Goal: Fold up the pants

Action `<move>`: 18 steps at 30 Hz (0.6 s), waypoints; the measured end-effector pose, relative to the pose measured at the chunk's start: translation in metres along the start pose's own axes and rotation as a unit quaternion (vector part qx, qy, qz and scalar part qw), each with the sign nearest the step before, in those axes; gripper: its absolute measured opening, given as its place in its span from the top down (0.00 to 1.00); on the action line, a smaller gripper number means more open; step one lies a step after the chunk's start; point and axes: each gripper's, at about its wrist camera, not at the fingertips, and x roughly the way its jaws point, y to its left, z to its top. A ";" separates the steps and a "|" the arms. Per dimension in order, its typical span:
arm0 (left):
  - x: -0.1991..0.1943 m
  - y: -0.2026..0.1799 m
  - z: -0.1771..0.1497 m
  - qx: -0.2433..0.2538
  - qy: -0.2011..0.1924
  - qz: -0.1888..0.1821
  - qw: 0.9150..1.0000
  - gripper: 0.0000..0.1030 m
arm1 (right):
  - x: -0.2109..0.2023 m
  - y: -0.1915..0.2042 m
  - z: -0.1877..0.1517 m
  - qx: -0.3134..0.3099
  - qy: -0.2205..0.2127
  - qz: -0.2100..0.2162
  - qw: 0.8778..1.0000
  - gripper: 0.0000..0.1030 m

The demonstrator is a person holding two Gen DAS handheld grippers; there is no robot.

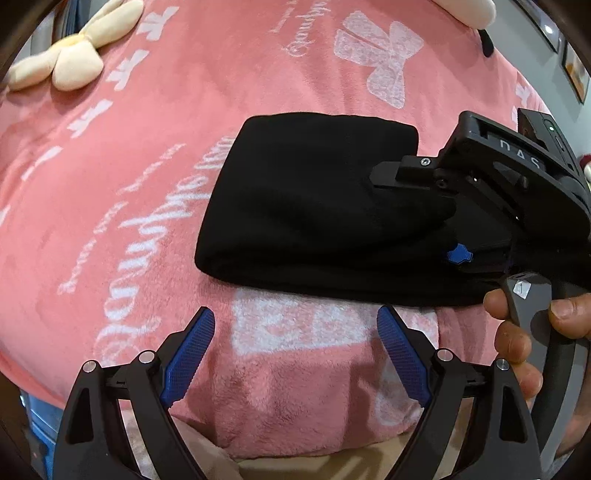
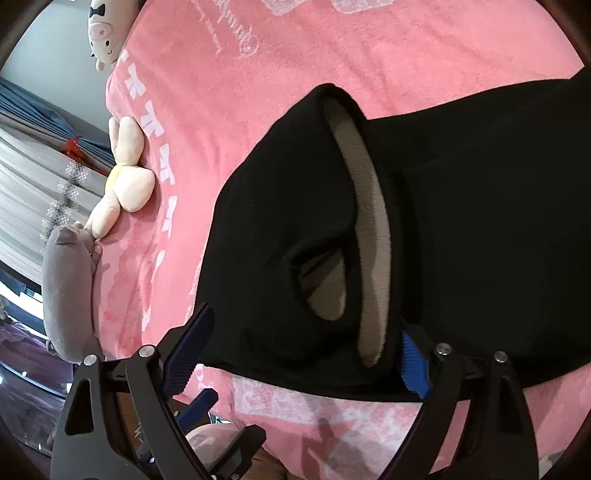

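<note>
The black pants lie folded into a compact bundle on the pink blanket. My left gripper is open and empty, just in front of the bundle's near edge. My right gripper reaches onto the bundle from the right, held by a hand. In the right wrist view the pants fill the middle, a grey-lined opening showing. The right gripper has its jaws wide apart, with the pants' near edge lying between the blue pads.
A cream flower plush lies at the blanket's far left, also seen in the right wrist view. A grey plush and a white cow plush sit along the bed's edge. Curtains hang beyond.
</note>
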 end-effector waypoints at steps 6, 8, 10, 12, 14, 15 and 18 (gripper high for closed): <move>-0.001 0.007 -0.001 -0.024 0.007 -0.017 1.000 0.16 | 0.004 0.002 0.002 0.026 0.010 0.000 1.000 0.16; -0.002 0.009 -0.002 -0.028 0.007 -0.020 0.999 0.16 | 0.005 0.002 0.003 0.019 0.005 -0.010 1.000 0.53; -0.002 0.009 -0.003 -0.032 0.011 -0.026 0.999 0.16 | 0.009 0.005 0.007 -0.009 0.009 -0.061 0.998 0.78; -0.001 0.010 -0.004 -0.035 0.015 -0.032 0.999 0.16 | 0.007 0.013 0.012 -0.010 0.014 -0.057 0.998 0.84; 0.000 0.009 -0.007 -0.039 0.015 -0.036 0.998 0.16 | 0.003 0.036 0.016 -0.040 0.015 -0.035 0.998 0.85; 0.000 0.009 -0.008 -0.040 0.015 -0.036 0.998 0.16 | 0.000 0.059 0.018 -0.065 0.017 -0.017 0.998 0.85; 0.000 0.009 -0.011 -0.040 0.014 -0.040 0.998 0.16 | -0.003 0.130 0.024 -0.141 0.023 0.031 0.989 0.85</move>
